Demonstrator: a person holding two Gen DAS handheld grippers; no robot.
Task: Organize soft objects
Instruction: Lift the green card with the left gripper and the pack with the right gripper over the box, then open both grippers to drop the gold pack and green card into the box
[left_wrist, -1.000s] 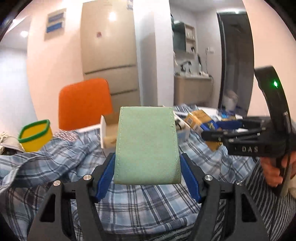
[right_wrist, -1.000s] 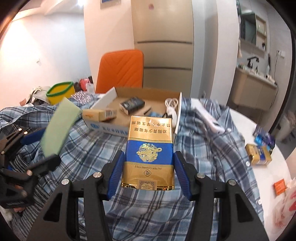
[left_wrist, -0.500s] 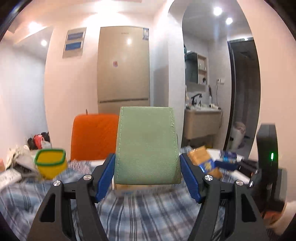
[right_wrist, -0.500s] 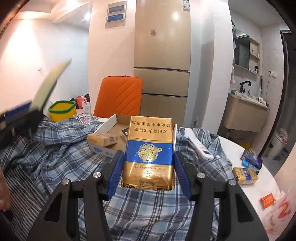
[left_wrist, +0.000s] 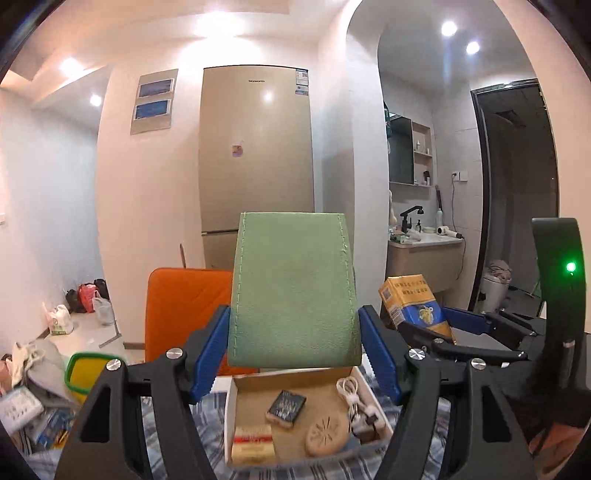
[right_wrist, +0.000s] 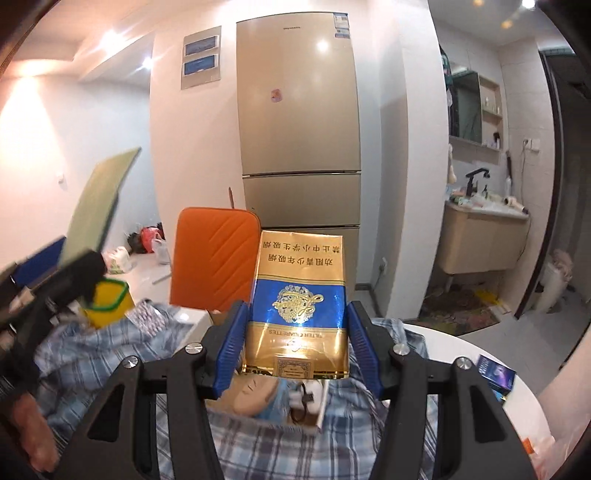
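Observation:
My left gripper (left_wrist: 293, 354) is shut on a flat green pouch (left_wrist: 293, 291), held upright above an open cardboard box (left_wrist: 304, 424). My right gripper (right_wrist: 295, 347) is shut on a gold and blue cigarette pack (right_wrist: 297, 306), also raised. In the left wrist view the right gripper (left_wrist: 436, 328) with that pack (left_wrist: 413, 304) hangs at the right. The right wrist view has the left gripper (right_wrist: 55, 273) and green pouch (right_wrist: 99, 203) at the left, blurred. The box holds a dark small pack (left_wrist: 286, 404), a round tan piece (left_wrist: 327, 434), a white cable (left_wrist: 351, 395) and a yellow packet (left_wrist: 253, 445).
A blue plaid cloth (right_wrist: 288, 450) covers the table under the box. An orange chair back (left_wrist: 184, 306) stands behind it, a yellow tub with green rim (left_wrist: 86, 374) to the left. A blue packet (right_wrist: 496, 374) lies on the white tabletop (right_wrist: 461, 350) at right. A fridge (right_wrist: 299, 122) stands behind.
Both grippers have risen with their loads and tipped up, so the table sinks low in both views. The box interior has come into sight under the left gripper.

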